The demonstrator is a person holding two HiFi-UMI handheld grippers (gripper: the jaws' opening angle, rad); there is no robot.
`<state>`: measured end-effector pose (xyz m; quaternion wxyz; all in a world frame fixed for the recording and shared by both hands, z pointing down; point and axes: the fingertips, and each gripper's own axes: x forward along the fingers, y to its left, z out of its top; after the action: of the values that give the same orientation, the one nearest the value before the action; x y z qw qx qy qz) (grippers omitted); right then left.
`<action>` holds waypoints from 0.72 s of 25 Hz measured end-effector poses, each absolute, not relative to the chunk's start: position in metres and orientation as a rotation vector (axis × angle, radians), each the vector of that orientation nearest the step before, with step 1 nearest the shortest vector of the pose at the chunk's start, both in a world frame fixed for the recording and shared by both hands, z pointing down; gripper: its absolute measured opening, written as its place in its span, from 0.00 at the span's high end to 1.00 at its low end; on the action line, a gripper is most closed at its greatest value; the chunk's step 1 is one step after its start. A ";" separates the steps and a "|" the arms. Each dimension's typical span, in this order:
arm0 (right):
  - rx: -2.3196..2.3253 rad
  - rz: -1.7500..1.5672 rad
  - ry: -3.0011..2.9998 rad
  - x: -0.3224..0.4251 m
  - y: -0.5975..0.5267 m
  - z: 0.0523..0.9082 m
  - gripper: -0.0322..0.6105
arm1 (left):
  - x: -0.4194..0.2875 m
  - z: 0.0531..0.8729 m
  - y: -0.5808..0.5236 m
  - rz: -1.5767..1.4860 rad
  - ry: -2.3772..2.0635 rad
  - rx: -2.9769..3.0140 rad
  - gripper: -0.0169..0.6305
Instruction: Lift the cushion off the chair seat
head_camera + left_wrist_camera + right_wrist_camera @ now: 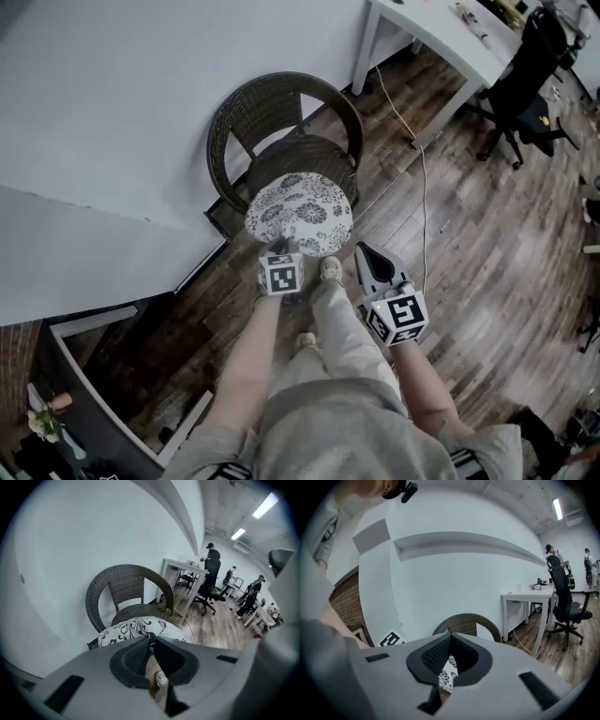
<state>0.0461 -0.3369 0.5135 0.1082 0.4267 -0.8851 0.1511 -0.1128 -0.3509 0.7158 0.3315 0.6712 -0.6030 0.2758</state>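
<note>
cushion: round white cushion with black floral print [298,214], tilted and held up over the front of the chair seat; whether its far rim touches the seat cannot be told
cushion, left gripper view: the printed fabric [129,631] lies right past the jaw tips, with the seat behind it
cushion, right gripper view: only a sliver of print [448,671] shows, through the gap under the jaws
left gripper: grey two-jaw left gripper [279,247] [151,640], jaws clamped on the cushion's near rim, pointing down and forward; its marker cube is toward the person
right gripper: grey two-jaw right gripper [362,249] [450,637], jaws together at the tips with nothing pinched; it sits just beside the cushion's right near edge and apart from it
chair: dark brown woven wicker chair with a round hooped back [281,98] [101,597] [464,620], set against the wall
seat: round wicker seat [305,155] [133,613], back half bare, front covered by the cushion in head view
shoe: light shoe [331,270] on the floor between the two grippers, below the cushion's near rim
floor: dark wood plank floor [506,244]
wall: plain white wall [112,112] behind the chair
cable: thin white cable [419,159] running across the floor to the right of the chair
table: white table [441,37] [529,597], well apart from the chair, to the right
office chair: black office chair on castors [525,80] [562,597] beside the table
people: several people stand in the far background [255,590], too small to detail
</note>
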 end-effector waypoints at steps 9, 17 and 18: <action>1.285 0.334 -2.637 0.039 -0.275 0.466 0.96 | -0.111 0.628 -0.305 0.584 -1.605 1.846 0.94; 1.307 0.240 -2.664 0.027 -0.213 0.426 0.96 | -0.126 0.558 -0.254 0.438 -1.646 1.909 0.94; 1.310 0.230 -2.665 0.026 -0.204 0.421 0.96 | -0.128 0.549 -0.245 0.421 -1.652 1.914 0.94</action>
<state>0.0260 -0.2036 0.4212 0.0816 0.4383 -0.8918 0.0769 -0.1281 -0.2455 0.5490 0.2851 0.7157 -0.6177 0.1575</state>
